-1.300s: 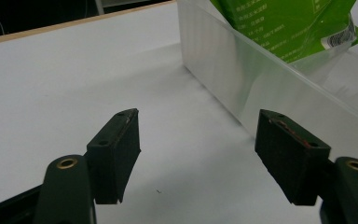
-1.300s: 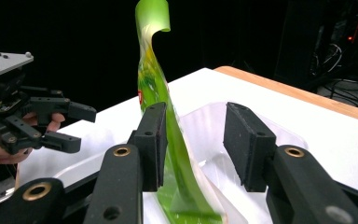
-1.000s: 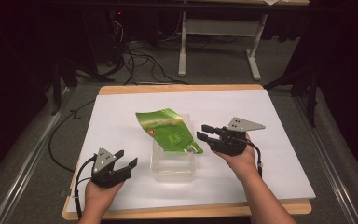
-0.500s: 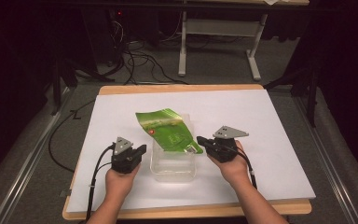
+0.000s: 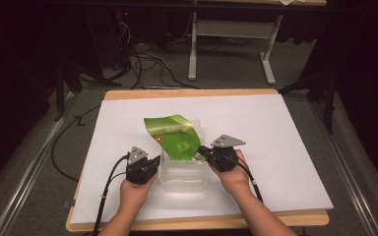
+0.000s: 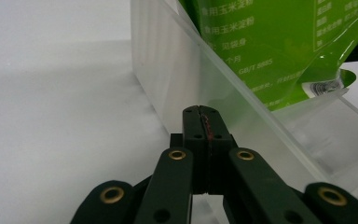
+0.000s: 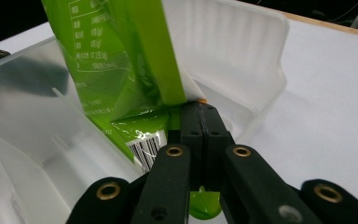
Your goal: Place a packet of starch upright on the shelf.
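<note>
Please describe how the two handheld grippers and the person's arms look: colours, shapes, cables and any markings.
Both grippers, left gripper and right gripper, are black, each topped by a grey three-cornered plate and trailing a black cable. Their linkage arms carry brass-coloured rivets. The left gripper's pads show a thin reddish line at the seam. The forearms are bare, with no sleeves visible.

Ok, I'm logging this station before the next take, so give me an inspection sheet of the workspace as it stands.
Surface: white sheet over a wooden table.
Job's things: green pouch leaning in a clear plastic container.
Clutter: nothing seen.
Grippers: left gripper shut beside the container's wall; right gripper shut on the green pouch.
Cables: a black cable trails from each gripper.
Surroundings: grey floor, floor cables, a white frame stand.
</note>
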A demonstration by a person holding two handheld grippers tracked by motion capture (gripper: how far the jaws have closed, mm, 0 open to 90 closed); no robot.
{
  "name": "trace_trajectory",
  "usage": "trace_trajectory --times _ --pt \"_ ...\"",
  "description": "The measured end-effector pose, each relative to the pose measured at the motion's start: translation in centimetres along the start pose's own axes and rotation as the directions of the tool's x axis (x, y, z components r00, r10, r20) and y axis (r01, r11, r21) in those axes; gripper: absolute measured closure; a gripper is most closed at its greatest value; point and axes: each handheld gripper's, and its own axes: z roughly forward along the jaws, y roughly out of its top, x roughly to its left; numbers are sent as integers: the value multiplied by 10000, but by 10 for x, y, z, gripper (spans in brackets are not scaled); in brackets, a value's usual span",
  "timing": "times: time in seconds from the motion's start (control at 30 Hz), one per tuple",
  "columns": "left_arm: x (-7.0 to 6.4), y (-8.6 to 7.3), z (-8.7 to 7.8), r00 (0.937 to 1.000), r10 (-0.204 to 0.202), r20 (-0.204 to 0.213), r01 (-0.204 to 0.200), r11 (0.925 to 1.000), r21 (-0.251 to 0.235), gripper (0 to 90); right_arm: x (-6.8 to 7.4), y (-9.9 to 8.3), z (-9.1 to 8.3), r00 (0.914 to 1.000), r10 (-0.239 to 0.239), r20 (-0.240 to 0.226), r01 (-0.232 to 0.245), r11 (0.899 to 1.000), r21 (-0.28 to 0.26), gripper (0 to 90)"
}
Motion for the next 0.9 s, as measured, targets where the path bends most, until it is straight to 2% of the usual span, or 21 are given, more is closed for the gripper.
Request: trace_trajectory --times 0.13,0.17,0.2,0.3,0.4,0.43,0.5,0.53,0.6,0.7,0.73,0.8,0.9 --pt "0 0 0 9999 -136 24 136 9999 22 900 6 2 7 10000 -61 -18 62 9999 138 900" --pt "-1 -1 -1 9996 -276 99 275 9996 66 900 6 2 8 10000 -88 -22 89 9999 145 900" --pt "0 -1 0 9999 -153 -5 153 9999 1 900 7 2 10 9999 -60 -99 62 9998 172 900" --pt "-1 -1 -1 9998 -188 -28 188 9998 24 900 8 2 12 9999 -124 -113 127 9996 249 900" --pt "-2 -1 -1 9998 -167 -57 168 9998 115 900 5 2 12 9996 27 -294 -18 9996 285 900" --pt "-4 -2 -2 9993 -370 40 369 9990 260 900 4 2 11 9993 29 -360 -20 9996 271 900" --pt "-5 -4 -3 9990 -437 115 433 9985 319 900 6 0 7 9991 -120 -401 133 9994 321 900" --pt "-3 -5 -3 10000 -15 10 15 9998 179 900 8 -1 4 9990 -269 -367 284 9987 412 900" --pt "-3 -5 -4 9998 196 -12 -196 9996 198 900 9 -2 3 9992 -261 -309 276 9984 497 900" --pt "-4 -6 -5 9999 139 10 -139 9997 186 900 7 -2 7 9986 -145 -502 172 9984 536 900" --pt "-6 -6 -6 10000 -60 -15 61 9995 311 900 10 -2 9 9985 -163 -524 196 9978 630 900" --pt "-5 -7 -6 10000 -73 -9 73 9995 306 900 12 -2 14 9984 -373 -424 402 9968 697 900" --pt "-5 -6 -6 9999 -109 16 108 9996 278 900 8 -3 15 9979 -134 -636 181 9970 750 900"
